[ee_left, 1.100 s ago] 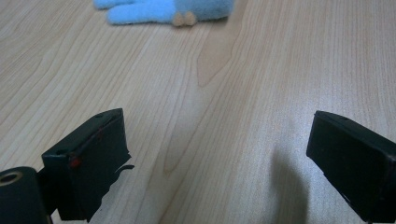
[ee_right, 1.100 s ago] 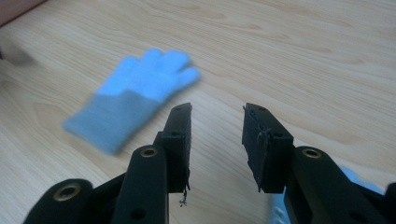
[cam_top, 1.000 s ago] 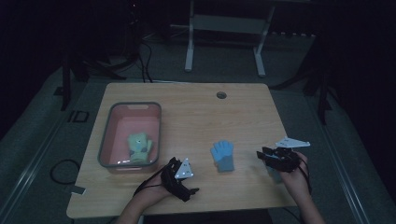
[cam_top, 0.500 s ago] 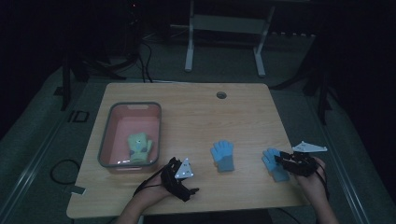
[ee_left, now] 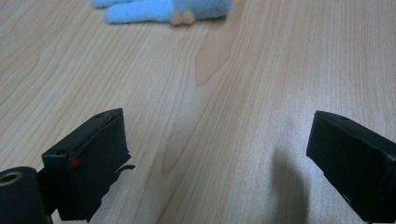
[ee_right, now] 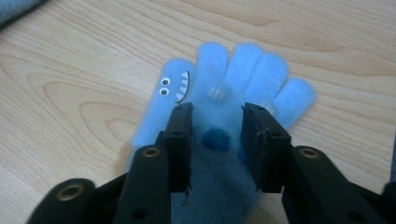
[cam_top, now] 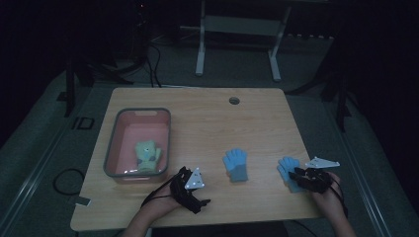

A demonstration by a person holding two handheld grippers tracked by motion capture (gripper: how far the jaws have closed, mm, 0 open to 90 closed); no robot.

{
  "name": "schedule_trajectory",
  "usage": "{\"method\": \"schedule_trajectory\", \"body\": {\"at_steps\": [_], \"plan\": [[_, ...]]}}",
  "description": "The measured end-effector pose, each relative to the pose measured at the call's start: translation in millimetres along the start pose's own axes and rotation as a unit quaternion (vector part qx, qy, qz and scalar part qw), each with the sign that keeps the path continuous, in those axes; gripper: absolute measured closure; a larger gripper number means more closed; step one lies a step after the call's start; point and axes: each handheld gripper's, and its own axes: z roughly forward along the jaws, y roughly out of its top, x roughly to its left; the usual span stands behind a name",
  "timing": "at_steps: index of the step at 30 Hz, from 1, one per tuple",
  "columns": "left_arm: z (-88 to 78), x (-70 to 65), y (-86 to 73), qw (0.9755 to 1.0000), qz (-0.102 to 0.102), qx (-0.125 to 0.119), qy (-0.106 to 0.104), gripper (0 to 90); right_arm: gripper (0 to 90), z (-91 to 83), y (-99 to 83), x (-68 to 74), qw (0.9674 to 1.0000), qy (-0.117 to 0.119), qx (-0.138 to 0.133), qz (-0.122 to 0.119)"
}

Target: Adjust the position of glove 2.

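So far: one green glove (cam_top: 148, 156) lies in the pink bin (cam_top: 112, 147). Two blue gloves remain on the bench (cam_top: 207, 118): centre glove (cam_top: 235, 165) untouched; right glove (ee_right: 224, 116) straddled by the narrowing right claw (ee_right: 215, 121), unclamped. Left claw (ee_left: 219, 154) open, idle.

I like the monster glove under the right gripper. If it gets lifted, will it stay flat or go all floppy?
Probably floppy: the blue monster glove looks like soft fuzzy knit lying limp on the table. Its fingers would likely droop. It seems light, and the fuzz should give the right gripper, whose jaws have just been closing astride it, decent hold.
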Motion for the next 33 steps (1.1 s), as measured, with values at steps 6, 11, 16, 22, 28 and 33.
{"method": "schedule_trajectory", "body": {"at_steps": [6,11,16,22,28,33], "plan": [[0.1,0.0,0.0,1.0000,0.001,0.001,0.001,5.6,84.3,0.6,3.5,5.5,0.9998,-0.010,0.010,0.017],[0.0,0.3,-0.1,1.0000,-0.002,-0.002,-0.002,5.6,86.0,-4.4,10.4,9.1,0.9987,-0.019,-0.010,0.047],[0.0,0.0,0.2,1.0000,0.000,-0.001,-0.001,5.6,86.1,-12.2,33.9,19.5,0.9981,-0.030,-0.029,0.045],[0.0,-0.1,0.2,1.0000,0.001,-0.001,-0.001,5.6,86.2,-12.8,63.0,30.4,0.9969,-0.040,-0.043,0.051],[0.0,-0.2,0.2,1.0000,0.002,0.000,0.000,5.6,86.2,-8.6,83.2,42.4,0.9958,-0.051,-0.048,0.059],[0.0,-0.2,0.4,1.0000,0.000,-0.002,-0.001,5.6,86.2,0.0,91.9,50.6,0.9950,-0.043,-0.050,0.076]]}}
